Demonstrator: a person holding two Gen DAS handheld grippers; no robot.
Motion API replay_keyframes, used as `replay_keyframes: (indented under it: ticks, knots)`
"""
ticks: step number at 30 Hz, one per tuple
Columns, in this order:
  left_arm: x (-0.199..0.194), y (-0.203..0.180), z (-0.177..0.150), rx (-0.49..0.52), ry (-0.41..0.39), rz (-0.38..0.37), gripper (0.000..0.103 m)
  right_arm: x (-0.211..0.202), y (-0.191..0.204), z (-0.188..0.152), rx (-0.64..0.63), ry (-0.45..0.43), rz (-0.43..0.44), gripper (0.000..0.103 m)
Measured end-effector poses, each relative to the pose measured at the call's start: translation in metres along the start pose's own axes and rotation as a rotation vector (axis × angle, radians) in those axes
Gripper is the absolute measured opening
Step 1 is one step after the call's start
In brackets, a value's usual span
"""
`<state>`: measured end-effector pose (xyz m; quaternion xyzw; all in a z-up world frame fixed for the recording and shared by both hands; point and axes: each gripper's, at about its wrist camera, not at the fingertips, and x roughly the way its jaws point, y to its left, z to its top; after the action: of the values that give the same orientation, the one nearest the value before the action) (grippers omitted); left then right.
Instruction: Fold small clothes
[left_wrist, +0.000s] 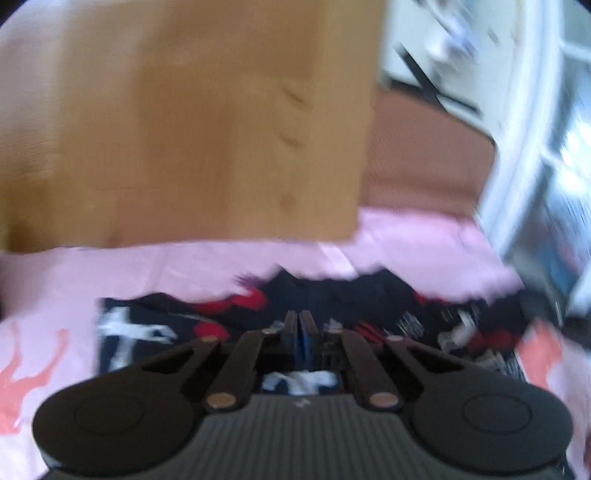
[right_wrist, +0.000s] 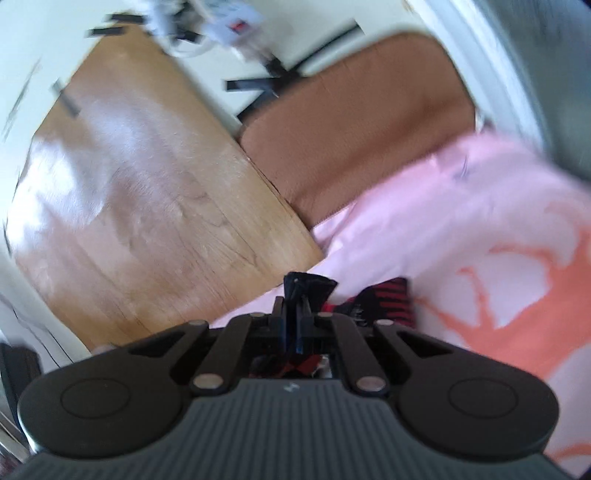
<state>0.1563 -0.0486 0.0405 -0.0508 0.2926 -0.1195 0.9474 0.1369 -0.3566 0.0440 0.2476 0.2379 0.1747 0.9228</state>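
Now right claw (right_wrist: 300, 295) pinching dark garment (right_wrist: 373, 301) edge; left claw (left_wrist: 300, 325) pressed together just above it.

A wooden board (right_wrist: 147, 192) with a light glare patch stands beside a brown cushion (right_wrist: 354, 122). Both border a pink sheet with orange print (right_wrist: 480, 258). Behind them is a pale wall (right_wrist: 207, 81) crossed by dark strips. A white window frame (left_wrist: 524, 155) admits daylight. Both views are motion-blurred.

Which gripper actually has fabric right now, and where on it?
The right gripper pinches a bunched edge of the dark garment. The left gripper is shut over it; any hold is unclear.
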Motion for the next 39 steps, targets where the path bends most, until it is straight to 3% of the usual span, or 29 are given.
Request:
replay_keyframes:
  ticks: [3, 4, 6, 7, 8, 9, 10, 12, 14, 16, 18, 20, 22, 26, 30, 34, 39]
  knots:
    - [0.012, 0.008, -0.01, -0.03, 0.066, 0.01, 0.002, -0.005, -0.009, -0.022, -0.088, 0.112, -0.118, 0.012]
    - [0.018, 0.007, -0.013, -0.021, 0.101, 0.013, 0.004, -0.004, -0.015, -0.028, -0.084, 0.161, -0.124, 0.012]
    - [0.02, 0.007, -0.017, -0.033, 0.138, 0.005, 0.006, -0.016, -0.018, -0.032, -0.093, 0.157, -0.094, 0.013]
    - [0.019, 0.007, -0.015, -0.044, 0.138, -0.009, 0.015, -0.022, -0.017, -0.029, -0.094, 0.16, -0.101, 0.021]
    - [0.017, 0.007, -0.012, -0.056, 0.139, -0.03, 0.021, -0.028, -0.017, -0.026, -0.08, 0.153, -0.112, 0.042]
    - [0.014, 0.007, -0.007, -0.07, 0.132, -0.058, 0.035, -0.034, -0.018, -0.022, -0.061, 0.129, -0.121, 0.051]
    - [0.013, 0.005, -0.003, -0.075, 0.118, -0.075, 0.05, -0.038, -0.017, -0.021, -0.049, 0.101, -0.13, 0.053]
    - [0.015, -0.006, 0.001, -0.047, 0.088, -0.082, 0.058, -0.044, -0.015, -0.016, -0.044, 0.072, -0.15, 0.053]
    - [0.023, -0.02, 0.0, 0.0, 0.106, -0.077, 0.053, -0.044, -0.015, -0.012, -0.032, 0.049, -0.152, 0.053]
    - [0.031, -0.033, -0.006, 0.048, 0.146, -0.071, 0.01, -0.037, -0.013, -0.012, -0.025, 0.055, -0.138, 0.052]
    - [0.031, -0.041, -0.013, 0.082, 0.156, -0.03, 0.01, -0.025, -0.009, -0.016, -0.05, 0.075, -0.135, 0.044]
    - [0.014, -0.04, -0.015, 0.074, 0.129, -0.012, 0.009, -0.015, -0.005, -0.021, -0.104, 0.104, -0.154, 0.021]
    - [-0.011, -0.029, -0.011, -0.006, 0.126, -0.043, 0.009, -0.011, -0.002, -0.024, -0.142, 0.1, -0.177, 0.016]
    - [-0.04, -0.012, -0.023, -0.13, 0.179, -0.012, 0.009, -0.009, 0.001, -0.025, -0.167, 0.105, -0.146, 0.015]
    - [-0.02, -0.008, -0.045, -0.13, 0.28, 0.056, 0.019, 0.004, 0.004, -0.032, -0.214, 0.149, -0.158, 0.017]
    - [-0.04, 0.003, -0.04, -0.17, 0.221, 0.049, 0.034, -0.008, 0.008, -0.026, -0.182, 0.102, -0.151, 0.019]
    - [-0.069, -0.002, -0.033, -0.146, 0.099, 0.001, 0.034, -0.026, 0.028, -0.031, -0.201, 0.092, -0.052, 0.02]
